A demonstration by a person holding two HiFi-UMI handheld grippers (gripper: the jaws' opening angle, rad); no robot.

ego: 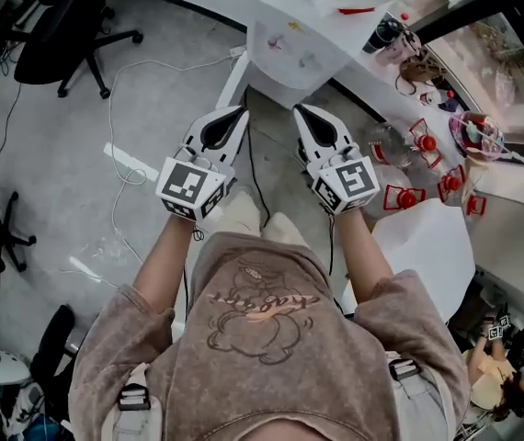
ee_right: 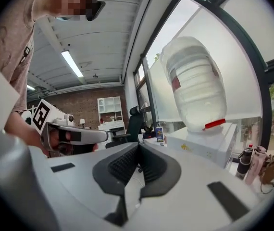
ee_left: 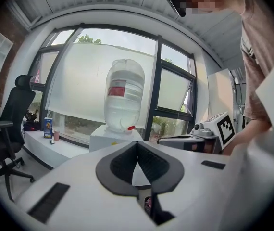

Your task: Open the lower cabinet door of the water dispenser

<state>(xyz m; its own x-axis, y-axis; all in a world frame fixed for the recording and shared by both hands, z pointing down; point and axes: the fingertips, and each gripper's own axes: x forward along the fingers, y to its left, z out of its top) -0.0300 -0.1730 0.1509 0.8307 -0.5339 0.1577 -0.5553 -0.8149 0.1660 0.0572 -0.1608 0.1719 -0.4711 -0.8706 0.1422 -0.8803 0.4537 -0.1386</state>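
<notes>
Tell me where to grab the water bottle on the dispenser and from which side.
Take the bottle at its ribbed middle, by the red label, left gripper and right gripper from opposite sides: it stands neck-down in the dispenser, and looks too wide for one pair of jaws.

Closed, empty left gripper before bottle-topped water dispenser

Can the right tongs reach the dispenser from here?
Probably yes: nothing stands between the right tongs and the dispenser. But they are shut and level with the bottle; the lower door is not in view.
</notes>
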